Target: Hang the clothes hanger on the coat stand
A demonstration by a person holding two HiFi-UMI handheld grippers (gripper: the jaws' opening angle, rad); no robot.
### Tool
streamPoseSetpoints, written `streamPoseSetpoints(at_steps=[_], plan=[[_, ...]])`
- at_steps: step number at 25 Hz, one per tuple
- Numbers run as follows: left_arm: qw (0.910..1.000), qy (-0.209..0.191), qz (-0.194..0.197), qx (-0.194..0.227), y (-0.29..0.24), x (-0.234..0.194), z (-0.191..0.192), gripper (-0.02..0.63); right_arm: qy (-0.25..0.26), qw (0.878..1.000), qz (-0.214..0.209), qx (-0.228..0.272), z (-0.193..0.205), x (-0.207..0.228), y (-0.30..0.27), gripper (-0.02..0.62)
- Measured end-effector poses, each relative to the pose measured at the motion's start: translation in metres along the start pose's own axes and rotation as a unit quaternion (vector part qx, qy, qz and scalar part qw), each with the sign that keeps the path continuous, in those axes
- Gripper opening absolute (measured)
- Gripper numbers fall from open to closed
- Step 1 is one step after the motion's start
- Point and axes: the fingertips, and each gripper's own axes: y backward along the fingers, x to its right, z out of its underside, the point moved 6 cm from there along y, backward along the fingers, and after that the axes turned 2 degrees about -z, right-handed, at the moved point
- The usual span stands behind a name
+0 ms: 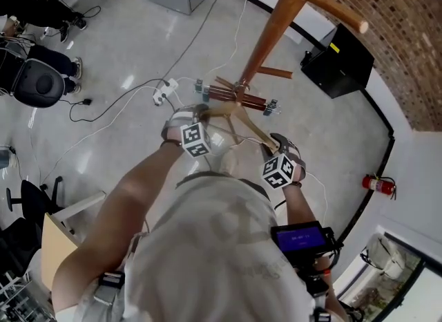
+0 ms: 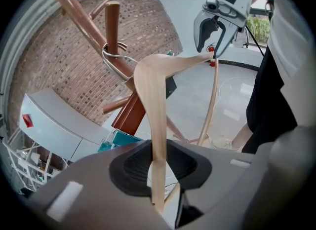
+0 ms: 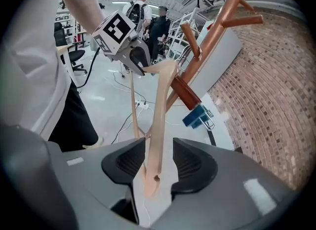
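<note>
Grey workshop floor (image 1: 138,51) and a brick wall (image 1: 414,37) frame the wooden coat stand (image 1: 276,30), seen from above. The pale clothes hanger (image 2: 148,105) is held level between both tools, one at each arm end, so that its wire hook (image 2: 114,58) can be steered. In the left gripper view that hook appears looped round an upturned peg (image 2: 112,24) of the stand. The left gripper (image 2: 158,174) is clamped on its end of the hanger, steadying the piece. The right gripper (image 3: 155,167) has its jaws apart: the other hanger end stands between the pads, with a gap visible on each side. This suggests that the weight is passing to the peg. A darker hanger with clips (image 3: 190,93) already hangs from the stand beside it, and the pale one could knock against it.
</note>
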Motion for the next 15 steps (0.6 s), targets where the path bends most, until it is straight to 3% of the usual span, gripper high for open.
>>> streamPoseSetpoints(at_steps=[8, 15], plan=[[0.9977, -0.018, -0.050, -0.043, -0.025, -0.008, 0.002, 0.089, -0.023, 0.999, 0.038, 0.015, 0.008, 0.027, 0.011, 0.222], [0.9960, -0.013, -0.073, -0.049, -0.036, -0.010, 0.000, 0.091, -0.027, 0.997, 0.064, 0.037, 0.006, 0.044, 0.024, 0.225]])
